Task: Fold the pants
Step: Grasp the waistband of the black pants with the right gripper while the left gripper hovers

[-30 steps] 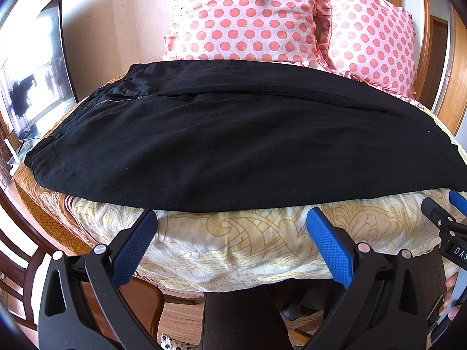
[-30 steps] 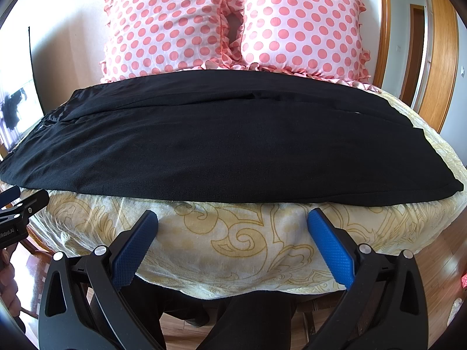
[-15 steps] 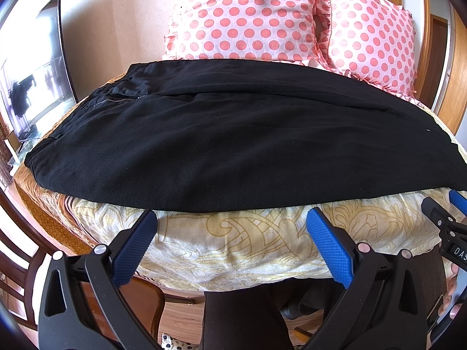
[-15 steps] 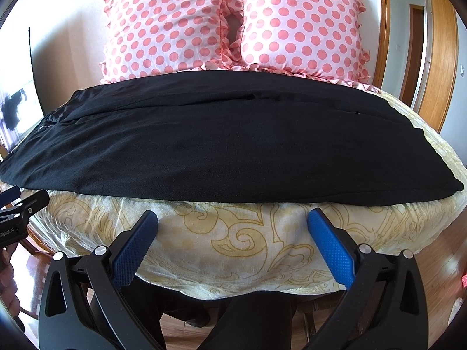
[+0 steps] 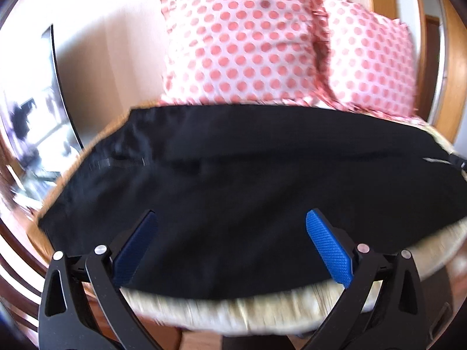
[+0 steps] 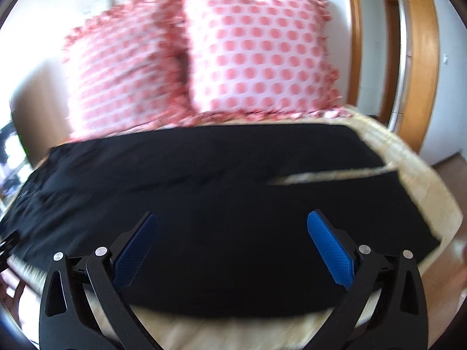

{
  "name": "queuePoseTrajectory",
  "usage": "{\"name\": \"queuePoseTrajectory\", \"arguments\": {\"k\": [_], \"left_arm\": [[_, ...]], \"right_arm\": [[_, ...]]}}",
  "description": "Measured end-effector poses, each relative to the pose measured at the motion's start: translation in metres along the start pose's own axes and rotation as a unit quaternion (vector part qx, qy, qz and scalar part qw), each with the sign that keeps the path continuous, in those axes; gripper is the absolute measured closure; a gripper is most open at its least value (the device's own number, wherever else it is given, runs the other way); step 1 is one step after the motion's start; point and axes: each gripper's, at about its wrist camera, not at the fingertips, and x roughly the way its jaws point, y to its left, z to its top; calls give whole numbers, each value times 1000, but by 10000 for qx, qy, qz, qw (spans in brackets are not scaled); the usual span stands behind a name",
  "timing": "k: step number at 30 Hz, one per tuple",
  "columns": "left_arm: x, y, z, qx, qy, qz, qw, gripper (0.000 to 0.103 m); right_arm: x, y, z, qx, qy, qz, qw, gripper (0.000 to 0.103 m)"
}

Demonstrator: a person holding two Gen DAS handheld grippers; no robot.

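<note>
Black pants [image 5: 248, 180] lie flat, spread sideways across a cream patterned cloth [image 5: 262, 312], waist and zipper at the left, leg ends at the right. In the right wrist view the pants [image 6: 204, 204] show a thin gap between the two legs near the hems. My left gripper [image 5: 232, 246] is open and empty, its blue pads [image 5: 328, 250] over the near edge of the pants' left half. My right gripper [image 6: 232, 246] is open and empty over the near edge of the right half. Both views are blurred.
Two pink polka-dot pillows [image 5: 242, 43] [image 6: 256, 52] stand behind the pants against the wall. A dark screen [image 5: 32, 116] stands at the left. Wooden door frames [image 6: 420, 58] stand at the right. The cloth's front edge [image 6: 233, 332] is close below the grippers.
Both grippers have moved forward and up from in front of the cloth's edge to over the near edge of the pants. Both stay open. The pants have not moved.
</note>
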Motion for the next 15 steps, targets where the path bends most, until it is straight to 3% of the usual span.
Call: {"name": "queuePoseTrajectory", "arguments": {"k": [3,8,11,15], "left_arm": [[28,-2,31,-32,24,98,9999,2],[71,-7,61,-136,189,123,9997,2],[83,-13,66,-115,173,61,9998,2],[89,-23,67,63,-155,293,9994,2]], "right_arm": [[56,-26,44,151,327,-547,9979,1],[141,-94,94,1166,866,-1215,9819,1],[185,-130,112,1696,1135,-1552,9666,15],[226,-159,125,1978,1231,-2078,9500,20]]}}
